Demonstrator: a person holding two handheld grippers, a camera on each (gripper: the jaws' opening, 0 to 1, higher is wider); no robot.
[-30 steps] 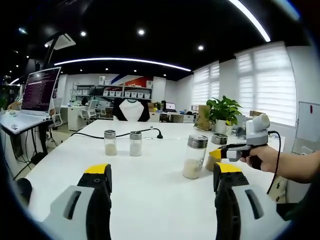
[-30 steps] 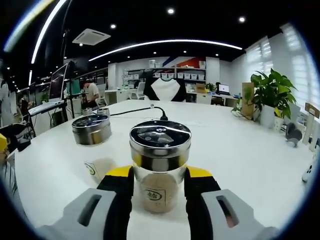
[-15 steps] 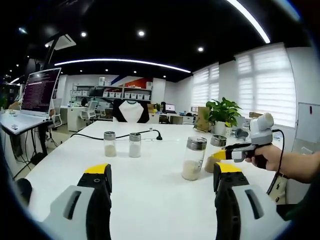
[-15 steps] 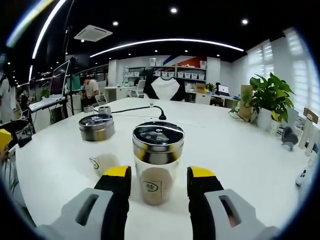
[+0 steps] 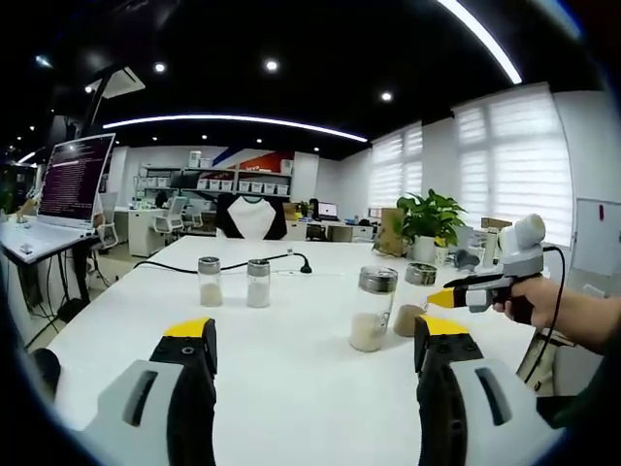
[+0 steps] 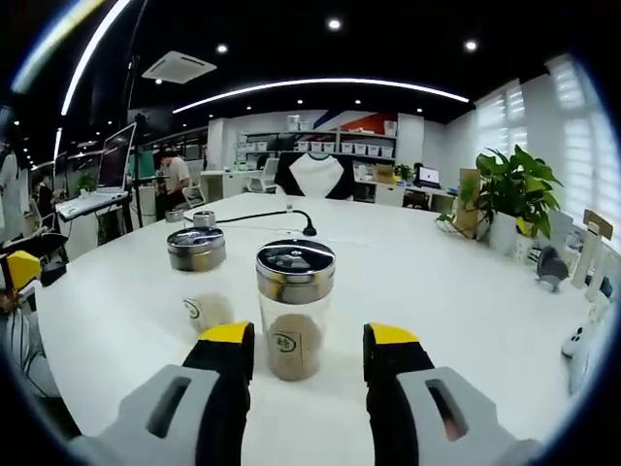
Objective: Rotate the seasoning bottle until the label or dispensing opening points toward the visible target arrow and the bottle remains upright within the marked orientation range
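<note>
Now upright on white table (image 6: 466, 291): seasoning bottle (image 6: 294, 309), steel lid, at 12 o'clock just ahead of right gripper (image 6: 308, 348), fingers spread wide, gripping nothing. Second bottle (image 6: 197, 274) at 10 o'clock. Left gripper (image 5: 316, 348) w/ fingers wide apart too, empty.

Open office, white table (image 6: 466, 291), blinded windows (image 5: 514, 160), dark ceiling.

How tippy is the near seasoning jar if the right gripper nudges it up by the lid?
Probably tippy: the seasoning jar stands tall and narrow, with its metal lid up top. The powder fills only its lower part, which should steady it a little. The clear smooth wall may slip in the open right gripper.
</note>
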